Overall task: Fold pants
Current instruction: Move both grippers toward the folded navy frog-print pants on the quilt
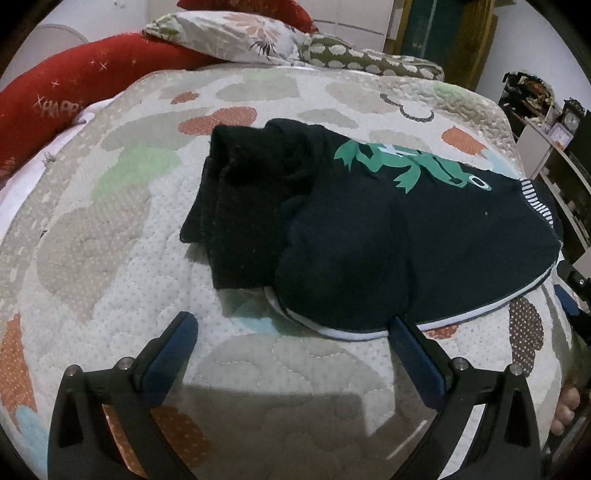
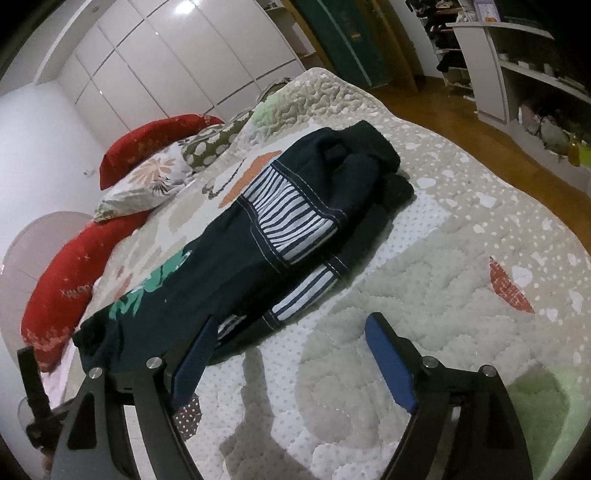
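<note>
Lying folded on the quilted bedspread [image 1: 110,229], dark navy pants [image 1: 369,229] with green dinosaur print [image 1: 402,166] and striped pocket panels [image 2: 291,210]. Long axis running across the left wrist view, roughly left to right; bunched black end [image 1: 240,192] pointing left, striped trim toward the right edge. Seen lengthwise from the right wrist, stretching away toward the far bed corner. Left gripper [image 1: 291,326] spread wide, empty, right fingertip touching the white hem. Right gripper [image 2: 291,328] likewise released, left finger against the pants' near end. Red pillows [image 1: 70,96] and floral pillow [image 1: 236,33] well apart, by the headboard.
</note>
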Demonstrator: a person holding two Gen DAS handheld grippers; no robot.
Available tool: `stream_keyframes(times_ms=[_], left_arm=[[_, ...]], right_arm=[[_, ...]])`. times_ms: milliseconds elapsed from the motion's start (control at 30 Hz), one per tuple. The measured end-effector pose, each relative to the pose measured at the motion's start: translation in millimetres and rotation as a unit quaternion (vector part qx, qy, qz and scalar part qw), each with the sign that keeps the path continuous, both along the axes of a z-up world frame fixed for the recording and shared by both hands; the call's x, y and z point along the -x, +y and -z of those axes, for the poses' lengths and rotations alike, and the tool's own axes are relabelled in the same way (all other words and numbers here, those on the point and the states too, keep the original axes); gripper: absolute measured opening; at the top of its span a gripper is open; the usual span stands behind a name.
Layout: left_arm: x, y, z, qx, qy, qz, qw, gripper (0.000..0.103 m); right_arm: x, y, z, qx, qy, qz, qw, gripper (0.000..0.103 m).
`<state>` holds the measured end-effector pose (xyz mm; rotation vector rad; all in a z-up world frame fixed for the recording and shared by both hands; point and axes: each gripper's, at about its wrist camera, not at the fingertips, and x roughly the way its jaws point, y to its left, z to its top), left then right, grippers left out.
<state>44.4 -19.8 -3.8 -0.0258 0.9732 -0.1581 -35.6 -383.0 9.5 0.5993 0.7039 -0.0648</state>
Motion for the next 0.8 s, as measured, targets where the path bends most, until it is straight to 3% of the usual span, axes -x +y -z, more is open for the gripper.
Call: stream_keyframes(times_ms=[167, 800], left_arm=[[7.9, 3.5, 3.3, 0.010, -0.035, 0.003, 0.9993, 0.103], [11.8, 4.3, 4.9, 0.019, -0.055, 0.006, 0.9983, 0.103]], right_arm=[[1.0, 0.1, 0.6, -0.002, -0.005, 0.001, 1.000, 0.085], [1.4, 1.7, 0.8, 0.003, -0.005, 0.005, 1.000, 0.085]])
